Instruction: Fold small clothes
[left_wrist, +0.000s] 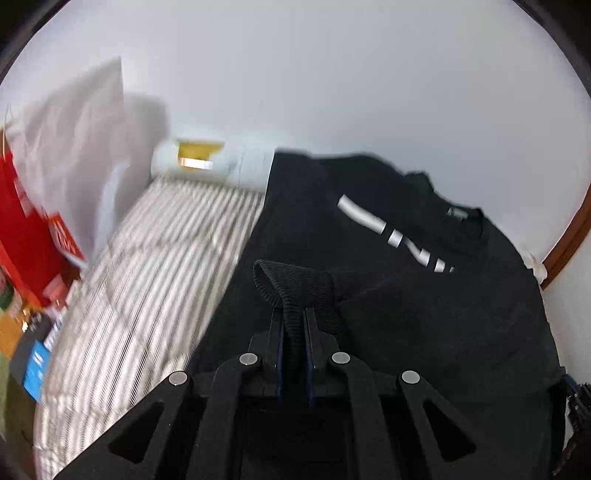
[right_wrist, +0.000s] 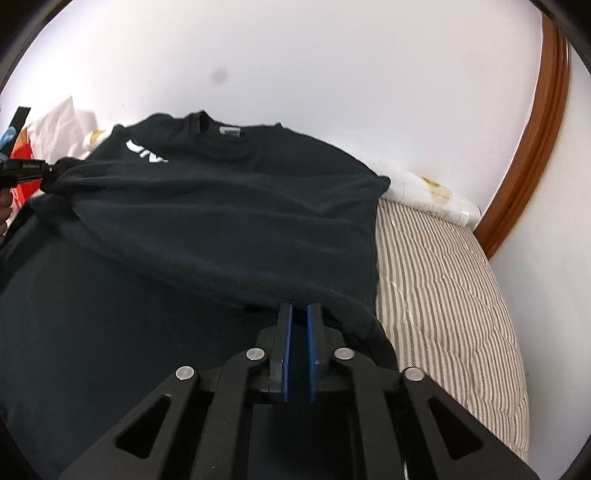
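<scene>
The black shirt (right_wrist: 229, 206) lies on the striped bed (right_wrist: 443, 280), barely begun. The left tongs (left_wrist: 294, 325) pinch a ribbed cuff; the right tongs (right_wrist: 299, 321) are nearly shut at its edge, cloth between them. Every fold looks left to make.

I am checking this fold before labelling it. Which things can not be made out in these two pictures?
- White lettering on the black shirt: cut by a fold in both views, unreadable.
- Neck label: too small in the right wrist view.
- Red packaging, left wrist view: motion-blurred, cut by the edge.
- Right gripper pads: whether shirt cloth is pinched there is unclear, dark on dark.
- Left gripper clearly pinches the ribbed hem.
</scene>
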